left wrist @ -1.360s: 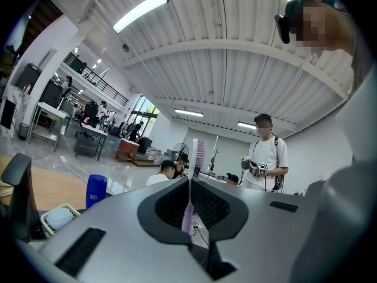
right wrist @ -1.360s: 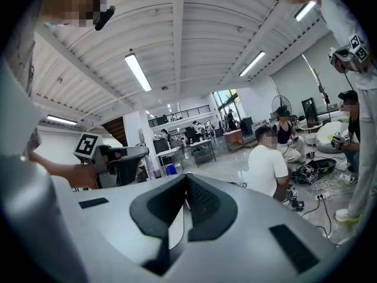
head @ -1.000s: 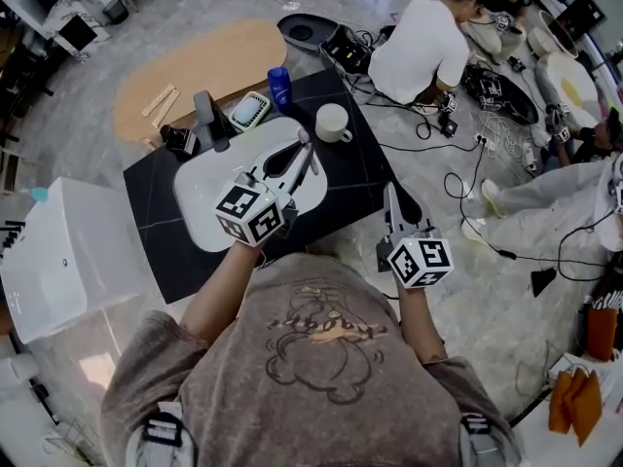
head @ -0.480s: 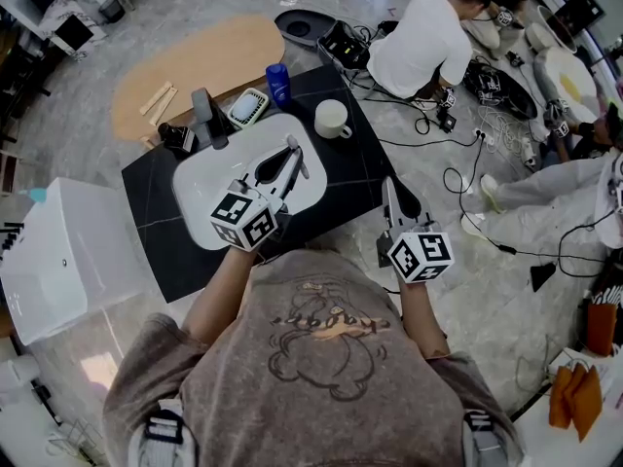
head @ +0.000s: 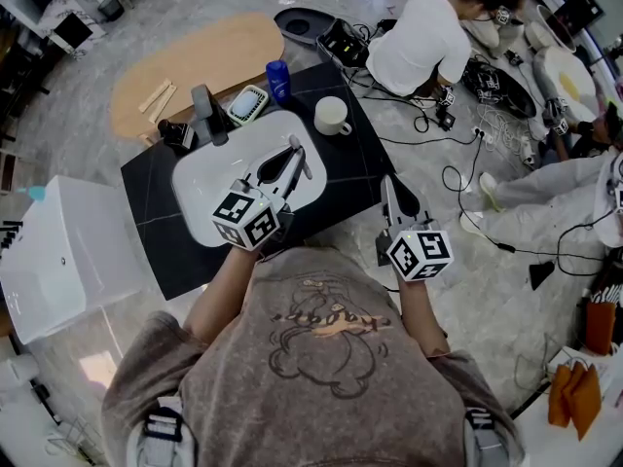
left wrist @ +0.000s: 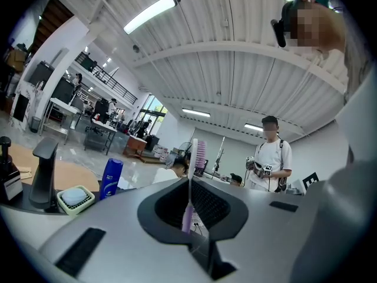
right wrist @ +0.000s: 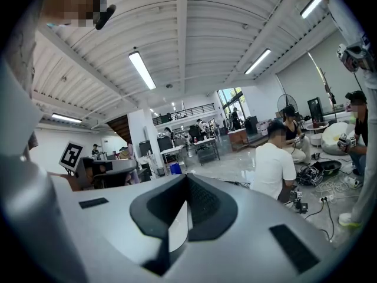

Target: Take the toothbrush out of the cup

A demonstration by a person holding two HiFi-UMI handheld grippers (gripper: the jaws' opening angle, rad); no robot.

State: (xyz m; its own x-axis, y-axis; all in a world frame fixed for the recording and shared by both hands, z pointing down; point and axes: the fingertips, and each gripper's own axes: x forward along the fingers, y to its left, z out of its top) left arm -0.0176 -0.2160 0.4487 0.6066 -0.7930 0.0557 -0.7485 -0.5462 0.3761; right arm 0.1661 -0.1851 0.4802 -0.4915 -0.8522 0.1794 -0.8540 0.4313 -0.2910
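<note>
Nearest, the right gripper [head: 390, 195] hung at the near right corner of the counter [head: 341, 178], its fingers pressed together on nothing. Further in, the left gripper [head: 288, 160] was held level over the white basin [head: 206, 195] sunk in the counter's middle. Its fingers pinched the lower handle of the toothbrush [left wrist: 199, 155], which stood upright with its pink bristle head above them. Beyond, toward the far right edge, the white cup [head: 332, 118] stood well apart from the brush, with nothing visibly sticking out of it. Along the far edge sat a blue bottle [head: 278, 79], a green soap dish [head: 247, 104] and the dark tap [head: 207, 115].

The lift-out itself looked done, and the step in hand seemed to be holding the brush clear of the cup. The next move probably called for picking a bare stretch of counter beside the basin. The brush would then need tipping toward flat, and the fingers should part only once the thin handle rested there, since it could swing in so narrow a pinch.
</note>
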